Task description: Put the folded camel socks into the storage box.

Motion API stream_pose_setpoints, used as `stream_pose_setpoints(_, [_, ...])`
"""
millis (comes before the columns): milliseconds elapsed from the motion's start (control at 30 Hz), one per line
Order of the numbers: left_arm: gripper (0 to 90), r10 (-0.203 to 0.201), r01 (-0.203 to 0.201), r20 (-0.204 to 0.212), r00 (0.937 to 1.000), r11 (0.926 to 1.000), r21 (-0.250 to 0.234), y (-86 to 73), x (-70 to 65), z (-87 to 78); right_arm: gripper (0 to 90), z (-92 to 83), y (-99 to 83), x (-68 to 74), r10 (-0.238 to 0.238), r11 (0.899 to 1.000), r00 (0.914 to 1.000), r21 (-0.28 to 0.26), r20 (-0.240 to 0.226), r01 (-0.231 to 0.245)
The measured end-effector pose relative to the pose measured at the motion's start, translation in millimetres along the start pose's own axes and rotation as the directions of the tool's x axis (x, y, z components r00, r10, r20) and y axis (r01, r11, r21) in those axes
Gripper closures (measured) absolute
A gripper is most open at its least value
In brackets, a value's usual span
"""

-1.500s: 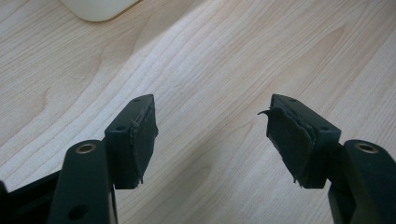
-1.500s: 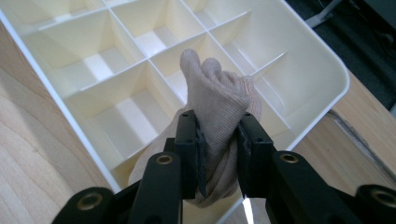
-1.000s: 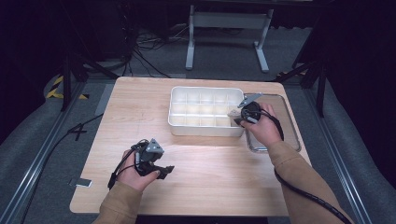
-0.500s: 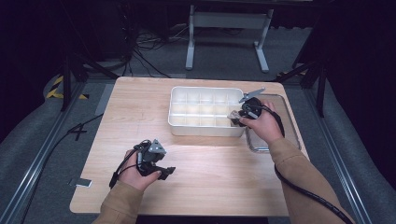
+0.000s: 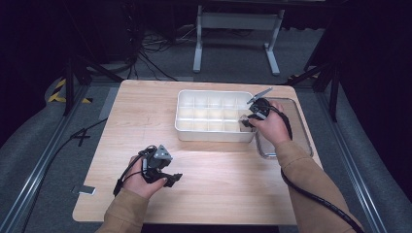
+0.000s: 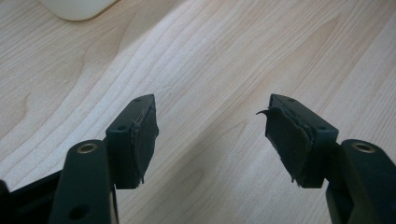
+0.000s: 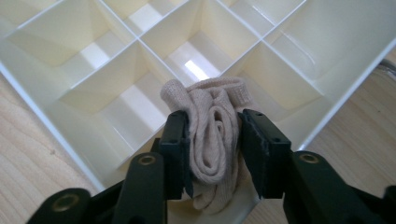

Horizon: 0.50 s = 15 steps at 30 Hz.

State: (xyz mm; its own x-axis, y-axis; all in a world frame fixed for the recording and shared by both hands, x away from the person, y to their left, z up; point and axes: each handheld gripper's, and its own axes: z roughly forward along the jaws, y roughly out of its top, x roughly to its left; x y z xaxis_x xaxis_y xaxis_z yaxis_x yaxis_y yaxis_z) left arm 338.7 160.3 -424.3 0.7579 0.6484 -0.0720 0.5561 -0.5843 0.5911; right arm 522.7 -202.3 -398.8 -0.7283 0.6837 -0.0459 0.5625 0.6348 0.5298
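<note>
A white divided organizer box (image 5: 214, 118) stands on the wooden table at the back middle; its compartments (image 7: 116, 100) look bare inside. My right gripper (image 5: 246, 121) hovers over the box's near right corner, shut on a rolled beige sock (image 7: 212, 135) that bulges out between the jaws. The left gripper (image 5: 171, 179) rests low over the table's front left, held by a hand. Its jaws stand wide apart with nothing between the pads (image 6: 140, 140), only bare wood (image 6: 210, 93) beneath.
A clear plastic lid or tray (image 5: 286, 141) lies on the table right of the box, under the right forearm. A white corner of the box (image 6: 77, 7) shows at the top of the left gripper view. Cables trail on the floor behind the table.
The right gripper has shifted slightly left and down over the box's near right corner with the sock. The left gripper has edged a little right and toward the front.
</note>
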Motion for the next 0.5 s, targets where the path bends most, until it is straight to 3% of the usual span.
stream_pose_setpoints(67, [34.6,0.002,-0.002,-0.002,1.0,1.0,0.002,0.0,0.4,-0.2,73.4,0.5,0.6,0.4,-0.009,1.0,0.9999,0.011,-0.015,0.009])
stream_pose_setpoints(233, [34.6,0.005,-0.005,-0.001,1.0,1.0,0.007,0.0,0.5,0.6,76.6,1.8,1.8,4.5,-0.025,0.999,0.9991,0.044,-0.036,0.026])
stream_pose_setpoints(500, [34.5,0.002,-0.002,0.004,1.0,0.9999,0.013,0.1,-0.6,0.9,77.5,10.8,1.5,4.2,0.038,0.993,0.9983,0.114,-0.044,-0.032])
